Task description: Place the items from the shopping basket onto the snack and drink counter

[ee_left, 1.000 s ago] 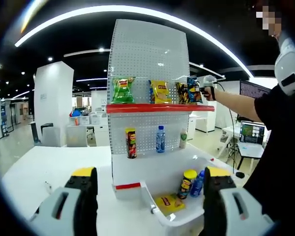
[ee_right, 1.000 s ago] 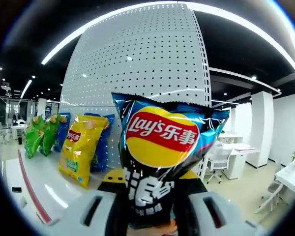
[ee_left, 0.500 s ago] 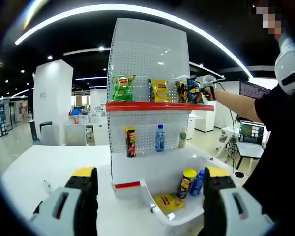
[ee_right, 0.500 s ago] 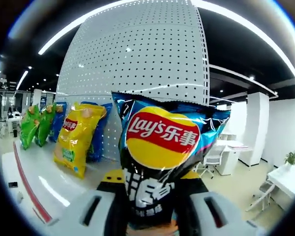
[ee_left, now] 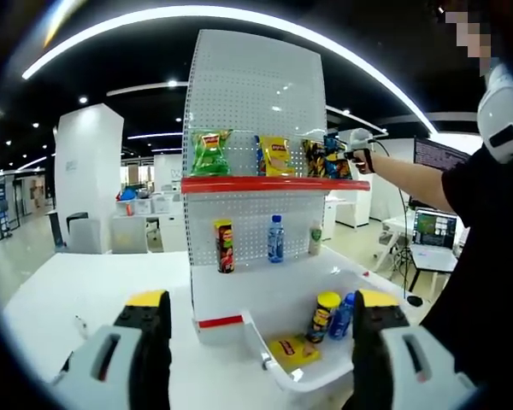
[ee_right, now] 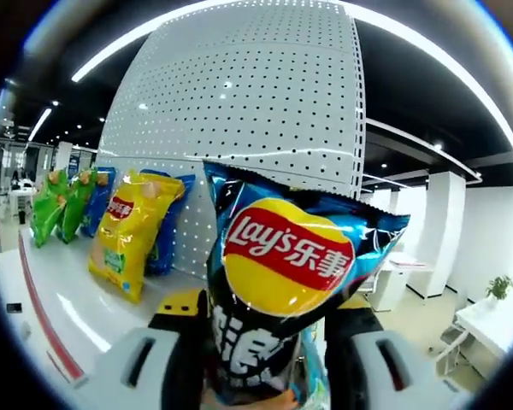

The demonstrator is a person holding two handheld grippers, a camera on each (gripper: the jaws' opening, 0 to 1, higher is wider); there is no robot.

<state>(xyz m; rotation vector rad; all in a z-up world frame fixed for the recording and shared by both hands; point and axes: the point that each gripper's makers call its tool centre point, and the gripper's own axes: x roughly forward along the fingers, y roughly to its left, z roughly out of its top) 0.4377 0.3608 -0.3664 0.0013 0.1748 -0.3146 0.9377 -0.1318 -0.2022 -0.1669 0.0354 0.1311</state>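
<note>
My right gripper [ee_right: 265, 320] is shut on a blue and black Lay's chip bag [ee_right: 282, 273], held upright at the right end of the counter's top shelf [ee_right: 43, 299]. A yellow chip bag [ee_right: 124, 243] and a green bag [ee_right: 47, 205] lean against the pegboard further left. In the left gripper view the right gripper [ee_left: 357, 158] with its bag is at the top shelf's right end. My left gripper [ee_left: 252, 329] is open and low above the white shopping basket [ee_left: 321, 376], which holds a yellow-lidded can [ee_left: 325, 316], a blue bottle [ee_left: 344, 316] and a yellow packet [ee_left: 292, 350].
The white pegboard counter [ee_left: 252, 94] has a red-edged top shelf [ee_left: 274, 184] and a lower level with a chip can [ee_left: 225, 246], a water bottle [ee_left: 275, 239] and a small bottle [ee_left: 315, 241]. A person's arm [ee_left: 419, 179] reaches in from the right. It all stands on a white table [ee_left: 77, 290].
The right gripper's view has rolled slightly and shifted with the bag still held near the shelf's right end. The left gripper has hardly moved.
</note>
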